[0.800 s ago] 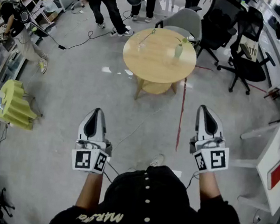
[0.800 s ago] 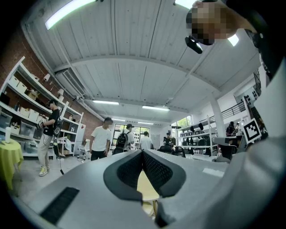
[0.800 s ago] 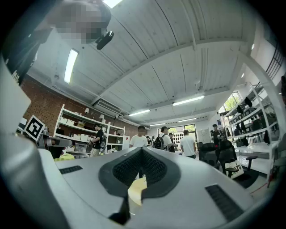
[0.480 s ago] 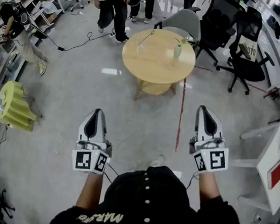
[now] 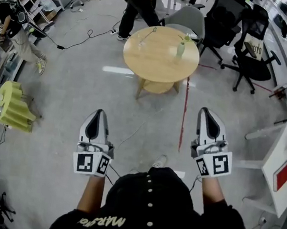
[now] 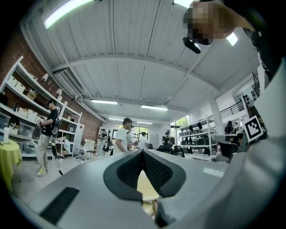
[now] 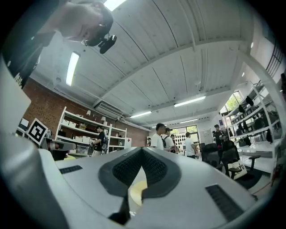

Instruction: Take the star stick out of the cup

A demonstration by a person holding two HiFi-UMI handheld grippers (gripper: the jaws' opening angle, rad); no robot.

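Yellow stool point(image 5: 12, 104) stood far left. My left tongs point(image 5: 97, 117) were closed, jaws tip to tip, nothing in them, hanging over grey floor point(image 5: 63, 90). Round wooden table point(image 5: 155, 66) stood well ahead of both tongs. Green cup point(image 5: 181, 50) sat upright near its far right edge, pale stick point(image 5: 187, 37) rising from it (star too small to make out). My right tongs point(image 5: 207, 114) were closed too, empty, well apart from cup.
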